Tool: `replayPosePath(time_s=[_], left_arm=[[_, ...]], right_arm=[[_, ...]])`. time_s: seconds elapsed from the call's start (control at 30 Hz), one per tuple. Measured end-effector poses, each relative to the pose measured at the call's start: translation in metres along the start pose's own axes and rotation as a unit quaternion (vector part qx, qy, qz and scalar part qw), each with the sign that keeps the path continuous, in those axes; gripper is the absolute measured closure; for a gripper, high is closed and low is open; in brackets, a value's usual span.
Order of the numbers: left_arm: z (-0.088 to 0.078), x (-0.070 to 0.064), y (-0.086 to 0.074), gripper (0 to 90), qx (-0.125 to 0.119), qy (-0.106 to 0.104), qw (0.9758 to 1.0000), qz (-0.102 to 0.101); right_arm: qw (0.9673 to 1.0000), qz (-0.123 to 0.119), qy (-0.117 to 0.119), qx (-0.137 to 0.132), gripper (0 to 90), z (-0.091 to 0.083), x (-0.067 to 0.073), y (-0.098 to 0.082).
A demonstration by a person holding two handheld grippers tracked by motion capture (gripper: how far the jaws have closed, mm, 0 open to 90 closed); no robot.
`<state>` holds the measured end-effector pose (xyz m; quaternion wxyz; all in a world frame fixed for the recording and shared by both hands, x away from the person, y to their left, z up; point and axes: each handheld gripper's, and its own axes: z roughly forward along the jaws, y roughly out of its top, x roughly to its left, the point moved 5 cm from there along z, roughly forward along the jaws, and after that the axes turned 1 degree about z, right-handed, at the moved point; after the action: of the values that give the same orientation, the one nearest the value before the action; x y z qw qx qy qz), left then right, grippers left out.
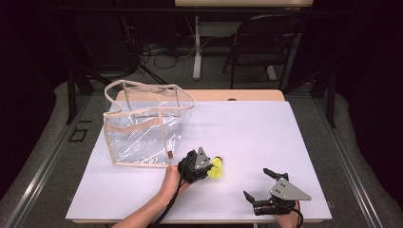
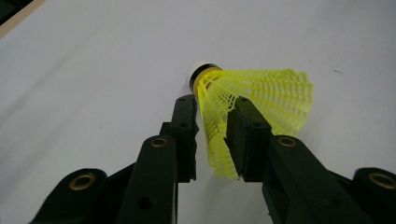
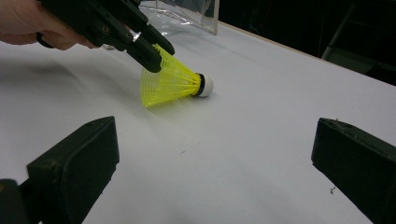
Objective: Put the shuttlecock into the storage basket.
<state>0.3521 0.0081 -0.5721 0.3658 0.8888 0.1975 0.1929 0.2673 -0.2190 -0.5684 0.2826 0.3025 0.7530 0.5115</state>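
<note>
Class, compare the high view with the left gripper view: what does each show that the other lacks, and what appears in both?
High view alone: the clear plastic bag, the right tool with jaws wide apart, a folding chair. Left gripper view alone: the jaws set either side of the skirt's rim, and the black band behind the white cork. Both: the yellow shuttlecock, the left tool, the white tabletop.

Lab-style recording room: white table (image 1: 266, 137) on grey carpet, dark curtains around, folding chair (image 1: 259, 40) at 12 o'clock, cables (image 1: 166, 50) at 11 o'clock.
</note>
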Motion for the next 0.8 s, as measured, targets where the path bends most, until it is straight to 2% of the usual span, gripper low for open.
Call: replayPosePath(time_s=[0.43,0.8], left_arm=[[0.0013,-0.0011,-0.0015,79.0,-0.007,0.001,1.0000,0.005],[0.0013,0.0029,-0.0031,86.2,-0.022,-0.003,0.9997,-0.012]], right_arm=[[1.0000,0.002,0.000,0.004,0.4,0.0006,-0.0006,-0.0008],[1.0000,0.001,0.000,0.002,0.5,-0.0005,-0.0004,0.0001]])
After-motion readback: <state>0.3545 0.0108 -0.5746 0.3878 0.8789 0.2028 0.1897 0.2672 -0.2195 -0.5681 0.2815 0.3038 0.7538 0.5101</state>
